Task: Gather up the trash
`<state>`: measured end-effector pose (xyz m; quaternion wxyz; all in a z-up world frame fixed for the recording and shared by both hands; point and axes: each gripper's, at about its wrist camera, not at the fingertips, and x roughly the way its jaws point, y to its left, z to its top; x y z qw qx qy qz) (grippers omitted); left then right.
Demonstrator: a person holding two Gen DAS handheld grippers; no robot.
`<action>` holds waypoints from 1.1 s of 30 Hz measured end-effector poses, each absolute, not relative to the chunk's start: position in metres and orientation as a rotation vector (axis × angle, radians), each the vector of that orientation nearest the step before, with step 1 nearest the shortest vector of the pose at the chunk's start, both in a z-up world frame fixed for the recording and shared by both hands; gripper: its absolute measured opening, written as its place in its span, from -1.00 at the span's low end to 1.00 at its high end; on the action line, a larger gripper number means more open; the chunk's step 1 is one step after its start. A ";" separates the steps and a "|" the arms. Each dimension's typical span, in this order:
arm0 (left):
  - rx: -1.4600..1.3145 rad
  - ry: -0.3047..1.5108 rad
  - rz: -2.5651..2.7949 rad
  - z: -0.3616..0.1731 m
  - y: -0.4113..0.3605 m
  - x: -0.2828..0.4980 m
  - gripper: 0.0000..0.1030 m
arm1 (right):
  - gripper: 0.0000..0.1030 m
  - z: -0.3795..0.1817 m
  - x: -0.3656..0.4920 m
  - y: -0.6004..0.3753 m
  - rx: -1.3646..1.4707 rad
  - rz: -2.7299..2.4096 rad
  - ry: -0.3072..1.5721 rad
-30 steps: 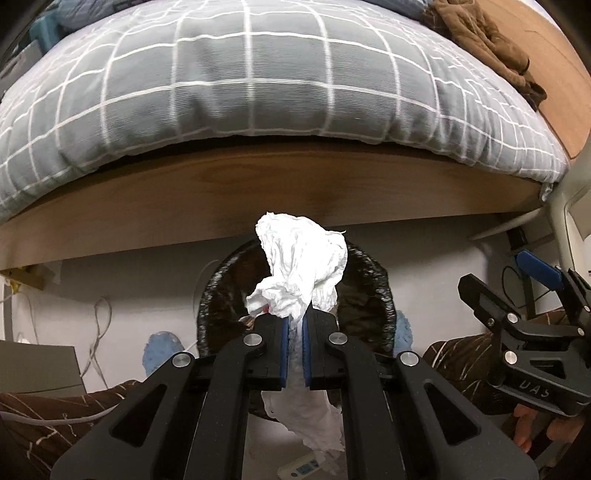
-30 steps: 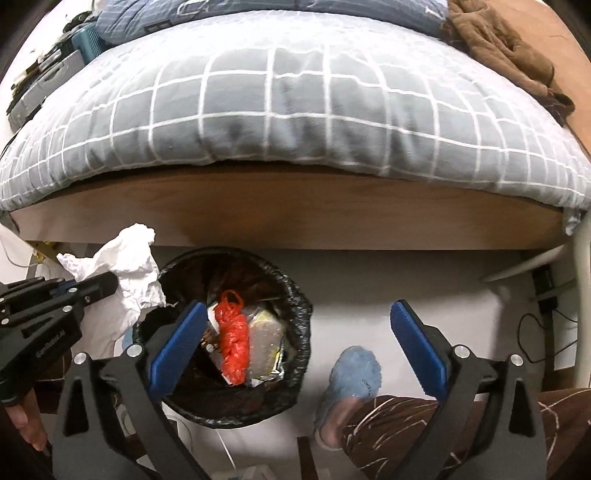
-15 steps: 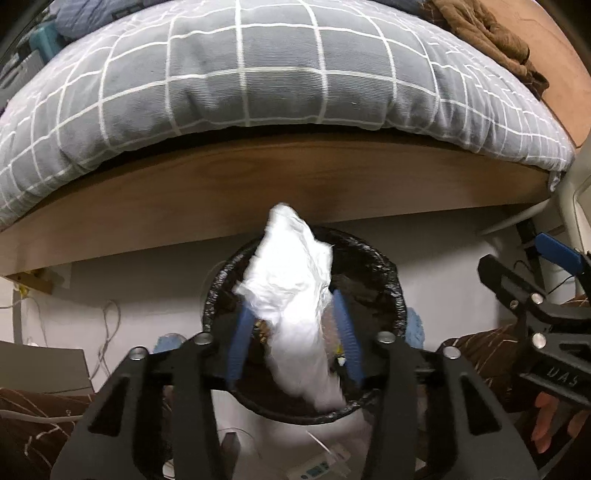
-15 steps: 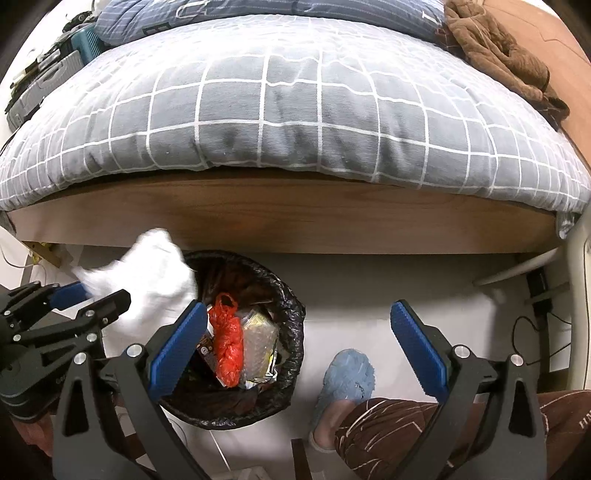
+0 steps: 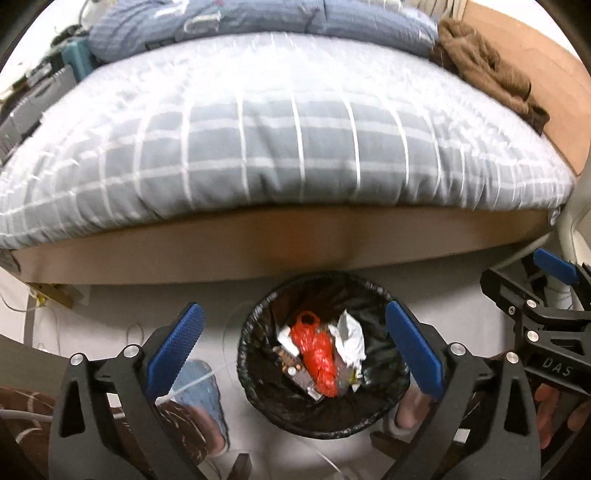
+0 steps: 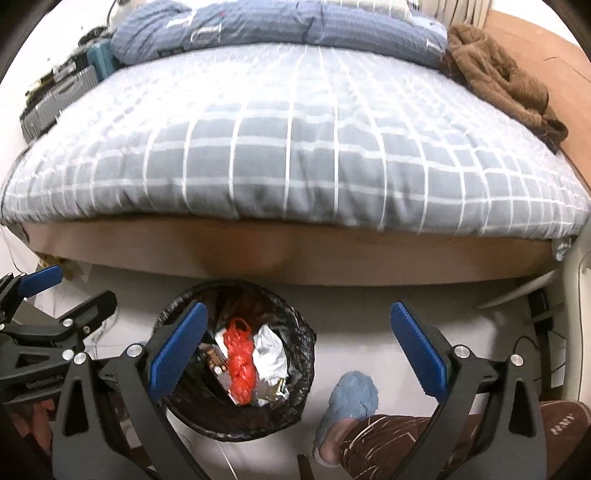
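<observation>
**Both claws spread above the bin**

A pale floor runs under a wooden bed frame (image 5: pixel 295 240). A grey checked duvet (image 5: pixel 280 147) overhangs the frame, with a blue pillow (image 6: pixel 280 22) and a brown garment (image 6: pixel 498 77) further back. A blue slipper (image 6: pixel 351 402) and a brown patterned trouser leg (image 6: pixel 443 443) show on the floor.

The bin (image 5: pixel 258 391), lined in black plastic, stands on the floor just in front of the frame. Inside lie a crumpled white tissue (image 5: pixel 349 338), a red net bag (image 5: pixel 314 354) and some wrappers. The tissue lies below the left claw (image 5: pixel 291 350), well clear of its pads.

The left claw is opening, its jaws spread wide with nothing between them. The right claw (image 6: pixel 299 347) is also spread wide and holds nothing; the bin shows behind its left pad.
</observation>
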<state>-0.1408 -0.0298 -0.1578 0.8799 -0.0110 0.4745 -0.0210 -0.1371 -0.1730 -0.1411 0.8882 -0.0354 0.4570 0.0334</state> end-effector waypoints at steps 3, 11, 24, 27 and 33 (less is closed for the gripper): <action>-0.046 0.948 -0.027 -0.128 -0.024 -0.145 0.89 | 0.85 -0.117 -0.143 -0.173 -0.070 0.070 0.914; -0.052 0.858 -0.031 -0.067 -0.023 -0.172 0.89 | 0.85 -0.052 -0.171 -0.168 -0.066 0.094 0.796; -0.058 0.817 -0.012 -0.029 -0.019 -0.206 0.89 | 0.85 -0.011 -0.204 -0.169 -0.068 0.097 0.738; -0.052 0.817 -0.010 -0.028 -0.019 -0.209 0.89 | 0.85 -0.011 -0.205 -0.169 -0.065 0.093 0.741; -0.050 0.814 -0.006 -0.029 -0.017 -0.209 0.89 | 0.85 -0.014 -0.203 -0.170 -0.054 0.088 0.750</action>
